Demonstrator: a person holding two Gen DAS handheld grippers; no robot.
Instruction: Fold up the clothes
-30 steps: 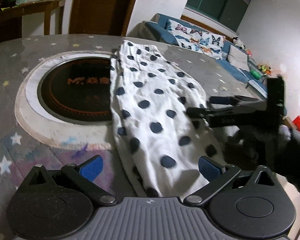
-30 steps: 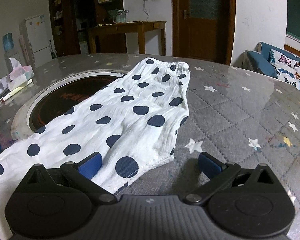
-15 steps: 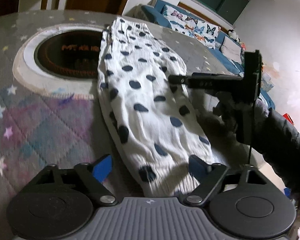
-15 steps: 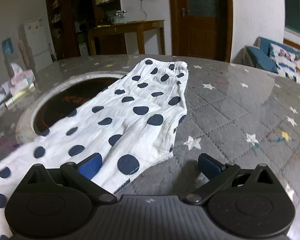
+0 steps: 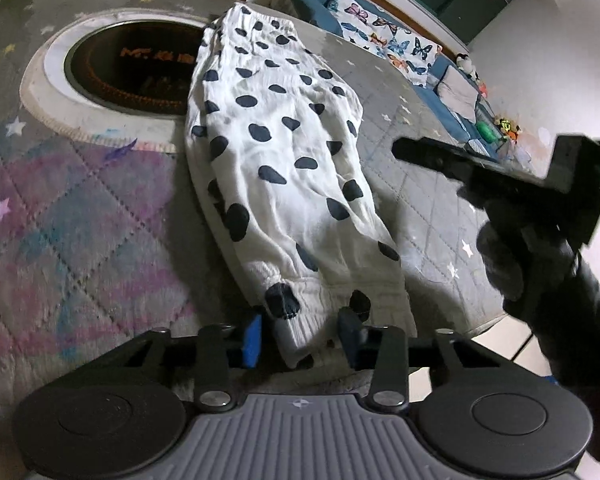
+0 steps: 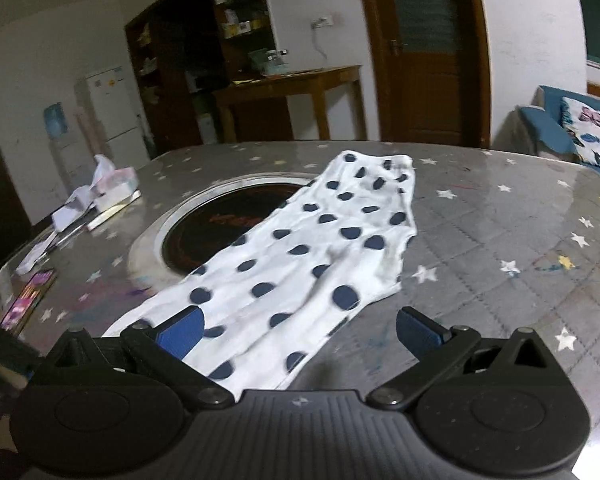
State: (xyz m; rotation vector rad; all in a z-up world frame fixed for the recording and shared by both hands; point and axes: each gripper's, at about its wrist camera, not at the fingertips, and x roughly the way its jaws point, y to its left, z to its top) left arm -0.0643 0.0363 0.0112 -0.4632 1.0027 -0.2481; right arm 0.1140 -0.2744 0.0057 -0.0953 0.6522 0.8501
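Observation:
A pair of white trousers with dark polka dots (image 5: 284, 152) lies lengthwise on the grey star-patterned table, waistband at the far end. It also shows in the right wrist view (image 6: 308, 256). My left gripper (image 5: 300, 336) sits at the near cuff (image 5: 300, 300), its blue pads narrowed on either side of the ribbed hem that hangs over the table edge. My right gripper (image 6: 300, 328) is open and raised above the trouser leg; it shows in the left wrist view (image 5: 500, 168) as a black tool in a gloved hand to the right of the cloth.
A round black hotplate (image 5: 128, 68) is set in the table (image 5: 80, 220), partly under the trousers. A tissue box and papers (image 6: 108, 192) lie at the table's left. A blue sofa (image 5: 380, 40) stands beyond the far edge.
My left gripper has pulled back to the near cuff and narrowed its pads around the hem. My right gripper has lifted up and back, away from the cloth.

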